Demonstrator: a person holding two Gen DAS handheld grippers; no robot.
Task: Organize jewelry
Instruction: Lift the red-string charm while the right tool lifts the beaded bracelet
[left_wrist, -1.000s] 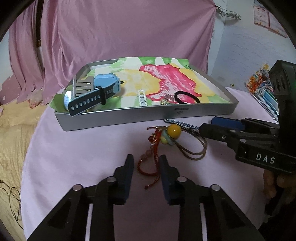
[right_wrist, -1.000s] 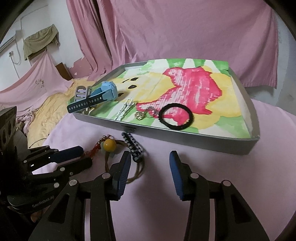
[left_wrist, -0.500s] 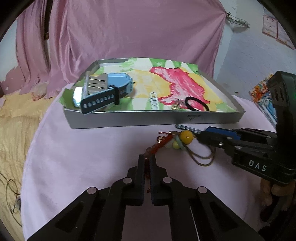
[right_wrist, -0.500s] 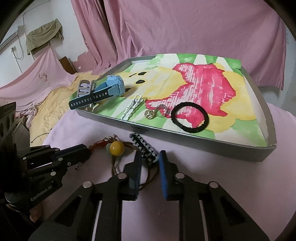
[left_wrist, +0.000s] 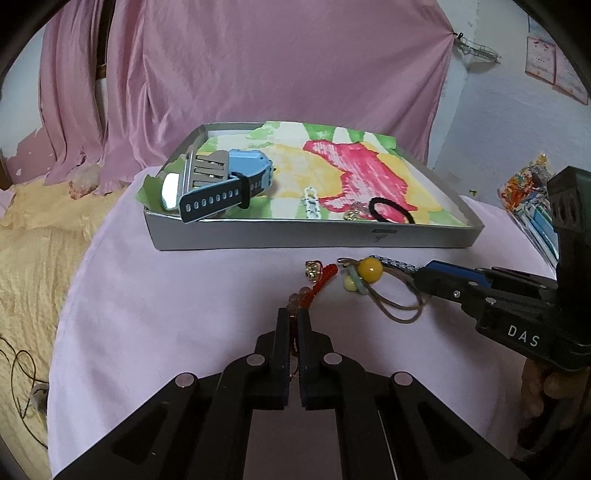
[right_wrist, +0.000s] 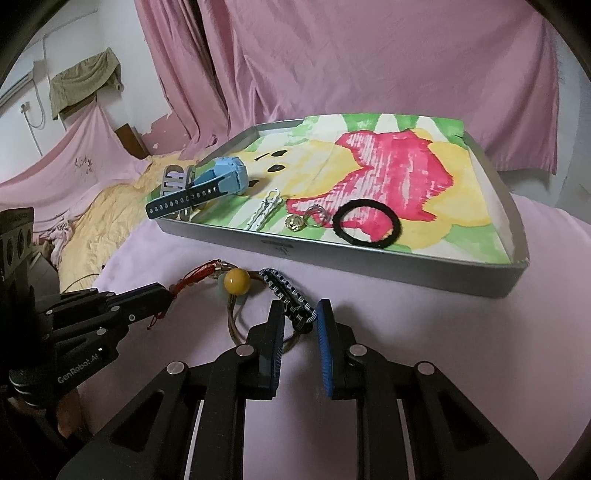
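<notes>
The left gripper (left_wrist: 294, 325) has its jaws pinched narrow on the red cord (left_wrist: 321, 284), whose beads and knot trail ahead of the jaws on the table (left_wrist: 166, 314); gripping the thin cord rather than the beads likely gives the flat pads something to bite. The right gripper (right_wrist: 300, 314) stands with jaws partly apart, straddling the near end of the braided band (right_wrist: 286, 295), close beside it but apparently not yet clamped. Between the two sits the yellow bead (right_wrist: 237, 281) on its brown cord loop (left_wrist: 399, 310), tangled in the same small heap, so each piece probably has to be lifted clear separately. Ahead of both jaws lies the tray (right_wrist: 369, 254), lined with a painted sheet and already holding a blue watch (right_wrist: 221, 177), a white clip (right_wrist: 266, 210), two rings (right_wrist: 306, 218) and a black hair tie (right_wrist: 365, 221), which marks it as the likely destination. "DAS" reads on the right gripper's body, "GenRobot.AI" on the left's.
</notes>
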